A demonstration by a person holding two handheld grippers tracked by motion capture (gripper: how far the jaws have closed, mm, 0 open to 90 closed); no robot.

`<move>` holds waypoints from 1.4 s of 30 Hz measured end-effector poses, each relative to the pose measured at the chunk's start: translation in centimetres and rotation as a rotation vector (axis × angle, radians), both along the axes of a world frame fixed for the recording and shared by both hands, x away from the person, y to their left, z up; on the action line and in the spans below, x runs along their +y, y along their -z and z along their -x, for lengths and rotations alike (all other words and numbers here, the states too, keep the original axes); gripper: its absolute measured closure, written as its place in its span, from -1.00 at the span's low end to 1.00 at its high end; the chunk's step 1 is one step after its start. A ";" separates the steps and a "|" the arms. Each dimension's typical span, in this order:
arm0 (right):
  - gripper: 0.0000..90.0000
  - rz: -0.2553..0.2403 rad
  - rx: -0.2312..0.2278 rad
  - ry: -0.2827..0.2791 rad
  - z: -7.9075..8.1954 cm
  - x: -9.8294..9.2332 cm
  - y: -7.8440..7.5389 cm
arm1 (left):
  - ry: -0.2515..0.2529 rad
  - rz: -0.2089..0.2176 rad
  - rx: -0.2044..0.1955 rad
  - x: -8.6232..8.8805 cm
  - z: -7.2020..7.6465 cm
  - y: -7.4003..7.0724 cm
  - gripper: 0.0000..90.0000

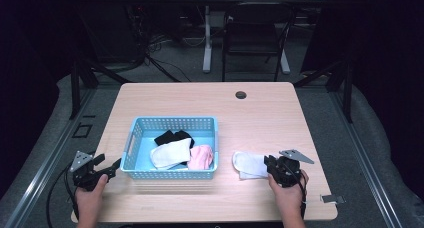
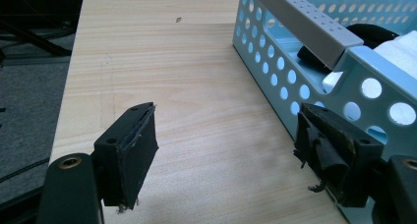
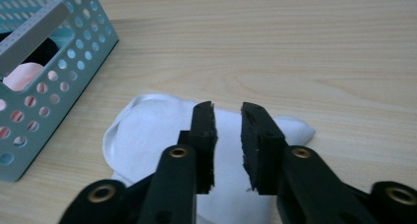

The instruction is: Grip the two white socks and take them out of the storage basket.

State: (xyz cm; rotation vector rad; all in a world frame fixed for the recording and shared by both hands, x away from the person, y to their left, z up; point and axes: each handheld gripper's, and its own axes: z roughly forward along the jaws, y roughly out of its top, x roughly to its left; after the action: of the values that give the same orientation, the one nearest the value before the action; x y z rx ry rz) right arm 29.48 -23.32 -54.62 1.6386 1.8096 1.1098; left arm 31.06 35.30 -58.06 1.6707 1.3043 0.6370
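A white fabric sock (image 1: 248, 164) lies flat on the pale wooden table (image 1: 260, 113), just right of a light blue perforated plastic basket (image 1: 172, 124) and apart from it. Its long axis runs roughly left to right across the table, the rounded end toward the basket and the other end under the right gripper (image 1: 272, 166).

That gripper, held in the person's right hand (image 1: 287, 190), hovers at the sock's right end. In the right gripper view its two black jaws stand a narrow gap apart over the sock (image 3: 147, 130) and grip nothing; whether they touch the cloth cannot be told.

The left gripper (image 1: 111, 169), held in the left hand (image 1: 90, 200), sits near the table's left front edge, tips just beside the basket's left wall. In the left gripper view its jaws are spread wide around bare table, empty, with torn padding on the right one, which is close against the basket (image 2: 314, 71).

Counted in the high view: one basket, and four cloth items in all. Three lie inside the basket: a black one (image 1: 173, 136) at the back, a white one (image 1: 171, 153) in front of it, and a pink one (image 1: 201, 157) at the right. The right gripper view shows a glimpse of pink (image 3: 22, 75) through the basket's handle opening.
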 end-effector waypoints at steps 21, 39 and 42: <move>0.22 0.069 -0.073 -0.158 -0.4 4.2 -3.1 | -0.001 0.000 0.005 0.0 0.0 0.0 -0.47; 0.36 0.047 -0.022 -0.374 -3.6 13.3 -8.3 | -0.006 0.011 -0.006 0.1 0.0 0.0 -0.47; 0.41 0.054 -0.001 -0.389 -4.1 14.6 -8.5 | -0.004 0.010 -0.002 0.1 0.0 0.0 -0.47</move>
State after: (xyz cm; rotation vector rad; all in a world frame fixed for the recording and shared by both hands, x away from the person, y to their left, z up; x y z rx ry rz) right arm 33.60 -8.74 -46.09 1.2845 2.1984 1.2036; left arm 31.03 35.43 -58.06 1.6591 1.3079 0.6332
